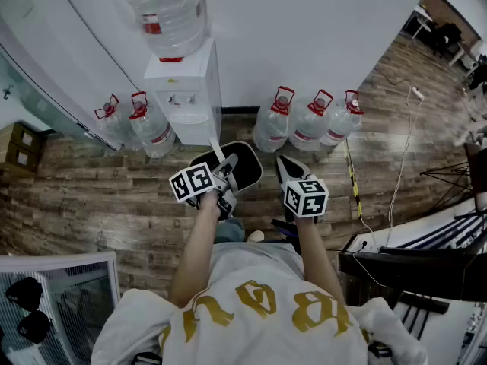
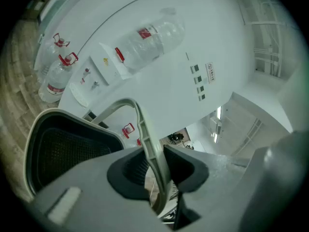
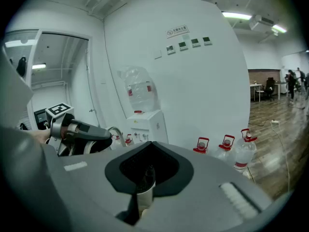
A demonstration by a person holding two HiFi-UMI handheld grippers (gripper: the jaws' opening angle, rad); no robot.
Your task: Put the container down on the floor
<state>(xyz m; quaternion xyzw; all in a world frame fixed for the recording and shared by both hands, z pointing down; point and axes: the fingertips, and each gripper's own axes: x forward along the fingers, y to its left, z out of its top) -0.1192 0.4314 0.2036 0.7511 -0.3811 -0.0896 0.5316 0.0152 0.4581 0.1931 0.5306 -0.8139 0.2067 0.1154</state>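
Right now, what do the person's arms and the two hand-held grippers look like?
The left hand-held gripper and right hand-held gripper each have a grey body, black jaw pads and a white cube with black square markers. No cables show. The person wears a white short-sleeved shirt with gold lettering.

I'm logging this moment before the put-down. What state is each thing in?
left gripper: shut on the container's handle.
right gripper: shut, holding nothing.
container: open-topped, carried by its handle, not yet set down.
water dispenser: bottle loaded on top.
floor bottles: upright, capped.
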